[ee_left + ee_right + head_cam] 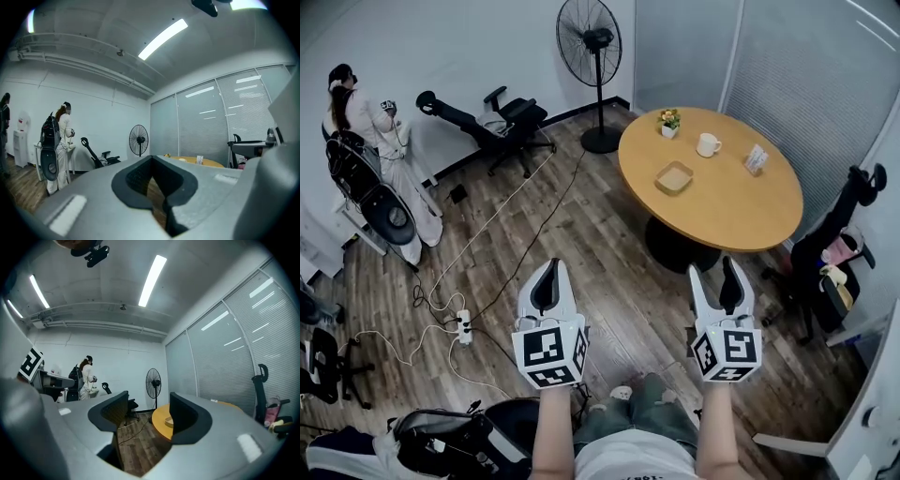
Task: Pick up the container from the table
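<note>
Nearest, at 6 o'clock in the head view, 2 bare forearms hold the tools out over the wood floor (pixel 609 272). The left gripper (pixel 551 267) has its jaws pressed together at the tips, and its own view confirms this: the dark pads of the left gripper (pixel 151 160) meet with nothing caught between them. The right gripper (pixel 712 272) stands with its jaws parted. In its own view, the right gripper (pixel 149 409) frames only floor and the table's edge in the gap.

At 9 o'clock from the grippers, a white power strip (pixel 465 326) lies on the boards with cables trailing off it.

Further out, at 1 o'clock, is the round wooden table (pixel 722 216). The container (pixel 674 177), a shallow square tan dish, rests flat on its 9 o'clock side, well apart from both grippers. The right gripper view catches part of the container (pixel 168 421) just beside its right-hand jaw. A white mug (pixel 707 144) sits toward the table's 12 o'clock, and a small flower pot (pixel 669 123) sits at 11 o'clock.

Beyond, a pedestal fan (pixel 592 56) stands at 12 o'clock, a reclined office chair (pixel 502 122) at 11 o'clock, and a person in white (pixel 366 122) at 10 o'clock by the wall.
</note>
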### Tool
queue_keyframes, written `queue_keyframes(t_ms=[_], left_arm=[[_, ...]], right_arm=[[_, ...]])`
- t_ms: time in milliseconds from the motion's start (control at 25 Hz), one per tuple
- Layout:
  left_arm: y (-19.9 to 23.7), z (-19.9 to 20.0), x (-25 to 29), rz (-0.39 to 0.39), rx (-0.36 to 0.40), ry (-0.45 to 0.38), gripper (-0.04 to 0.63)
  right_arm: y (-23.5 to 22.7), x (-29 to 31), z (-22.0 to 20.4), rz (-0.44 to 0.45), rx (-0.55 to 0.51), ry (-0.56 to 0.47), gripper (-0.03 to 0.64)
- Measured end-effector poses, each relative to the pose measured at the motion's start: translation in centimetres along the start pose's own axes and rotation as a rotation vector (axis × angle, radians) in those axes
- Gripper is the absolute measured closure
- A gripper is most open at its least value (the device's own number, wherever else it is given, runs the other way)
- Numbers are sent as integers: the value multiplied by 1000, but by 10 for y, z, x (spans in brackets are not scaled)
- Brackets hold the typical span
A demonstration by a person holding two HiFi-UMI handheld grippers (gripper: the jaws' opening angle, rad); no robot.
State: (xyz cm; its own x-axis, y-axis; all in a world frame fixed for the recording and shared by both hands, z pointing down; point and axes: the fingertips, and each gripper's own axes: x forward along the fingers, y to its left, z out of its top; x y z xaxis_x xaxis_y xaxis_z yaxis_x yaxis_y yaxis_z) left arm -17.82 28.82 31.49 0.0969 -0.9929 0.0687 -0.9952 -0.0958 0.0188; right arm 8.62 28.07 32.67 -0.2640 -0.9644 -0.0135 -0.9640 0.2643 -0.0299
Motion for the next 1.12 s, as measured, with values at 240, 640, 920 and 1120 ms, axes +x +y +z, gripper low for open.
queue_keyframes(t_ms=[240, 640, 920, 1120], left_arm=[[2, -10, 34, -7, -4, 22, 595], [-6, -15, 127, 40, -7, 42, 595], [-26, -2, 207, 77, -13, 43, 595], [-43, 6, 258, 106, -15, 41, 595]], right_arm=[[-10, 31, -12, -4, 1, 25, 302], [-53, 130, -28, 57, 19, 64, 304], [-100, 210, -19, 103, 19, 66, 316], [-132, 261, -13, 138, 19, 63, 321]])
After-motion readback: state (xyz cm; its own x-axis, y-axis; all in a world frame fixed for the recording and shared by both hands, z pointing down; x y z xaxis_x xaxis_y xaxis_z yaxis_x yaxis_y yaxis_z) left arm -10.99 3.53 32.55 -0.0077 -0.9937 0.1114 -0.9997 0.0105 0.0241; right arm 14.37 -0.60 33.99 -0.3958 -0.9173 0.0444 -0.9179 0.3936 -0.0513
